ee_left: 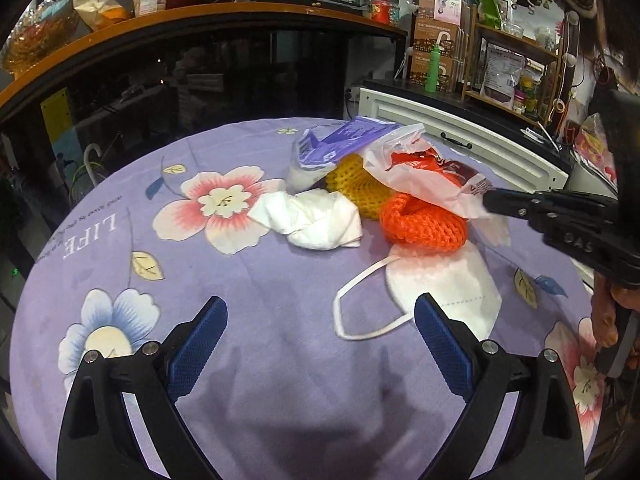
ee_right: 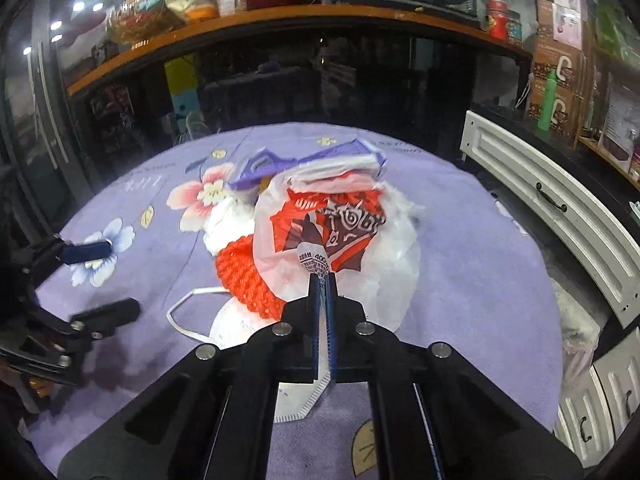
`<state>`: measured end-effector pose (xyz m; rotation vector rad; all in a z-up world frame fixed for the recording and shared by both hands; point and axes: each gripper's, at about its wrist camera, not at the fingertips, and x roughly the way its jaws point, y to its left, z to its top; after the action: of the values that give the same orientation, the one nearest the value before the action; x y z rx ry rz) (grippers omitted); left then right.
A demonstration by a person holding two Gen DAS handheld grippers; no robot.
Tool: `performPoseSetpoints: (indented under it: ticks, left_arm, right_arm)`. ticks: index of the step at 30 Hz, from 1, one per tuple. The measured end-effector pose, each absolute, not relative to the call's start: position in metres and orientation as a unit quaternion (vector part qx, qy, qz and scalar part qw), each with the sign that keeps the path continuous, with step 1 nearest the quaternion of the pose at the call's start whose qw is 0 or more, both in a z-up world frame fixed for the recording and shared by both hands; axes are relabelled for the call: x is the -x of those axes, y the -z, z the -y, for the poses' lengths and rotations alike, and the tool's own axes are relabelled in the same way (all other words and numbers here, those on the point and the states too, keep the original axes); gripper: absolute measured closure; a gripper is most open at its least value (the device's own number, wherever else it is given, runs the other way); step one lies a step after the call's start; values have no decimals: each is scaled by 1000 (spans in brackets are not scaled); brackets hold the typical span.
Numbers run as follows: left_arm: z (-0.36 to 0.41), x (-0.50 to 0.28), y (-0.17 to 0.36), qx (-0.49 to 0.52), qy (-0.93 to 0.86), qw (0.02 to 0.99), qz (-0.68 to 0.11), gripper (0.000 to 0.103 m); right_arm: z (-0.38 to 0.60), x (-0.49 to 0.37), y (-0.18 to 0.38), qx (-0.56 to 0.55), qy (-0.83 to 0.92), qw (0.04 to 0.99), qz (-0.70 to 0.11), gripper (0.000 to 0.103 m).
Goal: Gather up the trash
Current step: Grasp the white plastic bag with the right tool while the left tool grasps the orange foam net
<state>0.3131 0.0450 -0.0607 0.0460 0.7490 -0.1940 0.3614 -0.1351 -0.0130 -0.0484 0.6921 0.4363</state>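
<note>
A pile of trash lies on the purple flowered tablecloth [ee_left: 276, 392]. A white plastic bag [ee_left: 416, 172] [ee_right: 360, 248] with red and brown print lies on top. My right gripper [ee_right: 323, 280] [ee_left: 489, 200] is shut on its near edge. Under and beside the bag are an orange foam net [ee_left: 424, 226] [ee_right: 248, 280], a yellow foam net [ee_left: 354, 188], a crumpled white tissue [ee_left: 312, 220], a purple packet [ee_left: 340, 140] [ee_right: 280, 164] and a white face mask [ee_left: 452, 292] [ee_right: 236, 322]. My left gripper [ee_left: 320, 316] [ee_right: 100, 280] stands open over bare cloth, just short of the mask.
A white cabinet [ee_left: 460, 136] [ee_right: 540, 200] with drawer handles runs along the table's right side. Behind the table stands a dark glass counter with an orange-edged shelf [ee_left: 200, 20] full of goods. A person's hand [ee_left: 606, 320] holds the right gripper's handle.
</note>
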Motion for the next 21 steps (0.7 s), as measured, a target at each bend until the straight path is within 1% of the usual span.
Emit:
performPoseSetpoints:
  ticks: [6,11,14,17,19,20,21]
  left_arm:
    - [-13,-330,59,-27,131,922,-363,10]
    - [18,-352,65,-54,145,915,-373,10]
    - [26,-365,70,-64,141,912,-380,16]
    - [35,-374,75,-77,142,907,-389,31]
    - [39,-374,77,-86,139,905,-392,55]
    - [39,-374,79,-86,135,905,-395,61]
    - [39,-374,78,-83,131,906,-394,69]
  right_arm:
    - [164,-340,-21,1,-205,932,-299,100]
    - [188,-321,-41,-7,-192,941,-280,101]
    - [202,-310,-45,-9,-182,944,-274,101]
    - [216,-302,-47,-16,-170,947,-273,101]
    - [225,-298,-47,-20,-162,948,-272,101]
    - [230,-296,-47,-22,-158,949,-270,101]
    - [233,-294,-47,-25,-156,950,-270,101]
